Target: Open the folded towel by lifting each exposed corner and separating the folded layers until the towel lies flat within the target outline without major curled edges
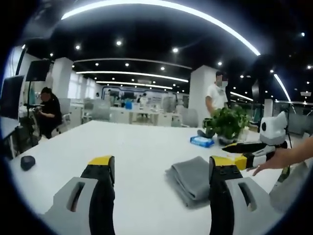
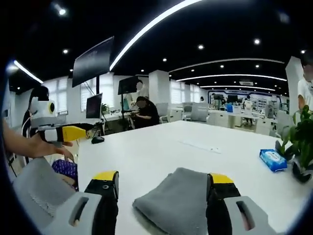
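the towel (image 2: pixel 178 198) was seen folded on the bench (image 2: pixel 161 147), no corner yet lifted, with the left gripper (image 1: pixel 161 171) and right gripper (image 2: pixel 164 188) both spread and empty.

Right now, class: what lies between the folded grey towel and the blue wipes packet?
In the right gripper view, only bare white table lies between the towel and the wipes packet.

Blue wipes pack (image 1: pixel 202 141) lying on white table (image 1: pixel 137 147), beside potted plant (image 1: pixel 226 122). Dark mouse (image 1: pixel 27 162) near table's edge. Seated person (image 2: pixel 145 113) at far desk, near monitors (image 2: pixel 93 105). Standing person (image 1: pixel 215 94) behind plant. Ceiling light strips (image 1: pixel 161 5) overhead.
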`<action>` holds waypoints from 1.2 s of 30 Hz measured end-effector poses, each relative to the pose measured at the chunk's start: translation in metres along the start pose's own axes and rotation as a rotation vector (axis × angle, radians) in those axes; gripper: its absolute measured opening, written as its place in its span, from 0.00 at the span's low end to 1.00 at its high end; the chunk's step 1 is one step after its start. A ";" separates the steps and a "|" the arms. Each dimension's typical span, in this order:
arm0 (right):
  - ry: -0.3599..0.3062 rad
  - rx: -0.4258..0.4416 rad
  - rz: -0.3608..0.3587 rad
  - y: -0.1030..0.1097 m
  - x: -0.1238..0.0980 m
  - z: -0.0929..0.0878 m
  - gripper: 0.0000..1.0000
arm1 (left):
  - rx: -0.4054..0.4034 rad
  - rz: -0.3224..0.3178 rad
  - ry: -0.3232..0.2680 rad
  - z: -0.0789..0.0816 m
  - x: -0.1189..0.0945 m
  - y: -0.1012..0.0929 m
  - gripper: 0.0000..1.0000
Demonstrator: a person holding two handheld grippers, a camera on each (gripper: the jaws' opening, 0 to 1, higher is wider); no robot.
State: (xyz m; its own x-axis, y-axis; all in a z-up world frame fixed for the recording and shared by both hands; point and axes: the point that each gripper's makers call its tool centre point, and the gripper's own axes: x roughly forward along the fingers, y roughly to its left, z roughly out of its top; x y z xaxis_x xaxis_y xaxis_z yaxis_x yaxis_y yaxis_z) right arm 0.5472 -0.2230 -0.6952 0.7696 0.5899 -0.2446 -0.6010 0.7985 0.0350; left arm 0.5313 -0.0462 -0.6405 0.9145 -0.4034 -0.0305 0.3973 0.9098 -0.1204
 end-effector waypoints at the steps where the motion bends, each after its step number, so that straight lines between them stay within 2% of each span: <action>1: 0.006 -0.004 0.008 0.002 0.003 -0.002 0.72 | -0.004 0.002 0.000 0.000 0.000 0.001 0.78; 8: 0.046 -0.060 0.059 0.016 0.028 -0.019 0.65 | -0.029 0.006 0.011 -0.002 0.000 0.003 0.76; 12: 0.065 -0.121 0.068 0.020 0.038 -0.030 0.69 | 0.007 -0.014 0.017 -0.003 0.001 -0.004 0.76; 22: 0.138 -0.144 0.090 0.032 0.056 -0.062 0.63 | 0.057 -0.046 0.019 -0.003 0.002 -0.013 0.74; 30: 0.235 -0.153 0.108 0.040 0.063 -0.096 0.61 | 0.067 -0.027 0.024 -0.004 0.001 -0.009 0.73; 36: 0.240 -0.174 0.090 0.039 0.067 -0.099 0.57 | 0.046 -0.011 0.025 -0.004 0.001 -0.004 0.73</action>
State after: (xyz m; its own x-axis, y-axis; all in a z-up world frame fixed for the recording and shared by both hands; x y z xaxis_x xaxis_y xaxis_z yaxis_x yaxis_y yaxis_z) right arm 0.5539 -0.1647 -0.8064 0.6510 0.5956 -0.4706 -0.7083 0.6996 -0.0944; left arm 0.5301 -0.0506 -0.6444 0.9080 -0.4154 -0.0539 0.4112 0.9085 -0.0748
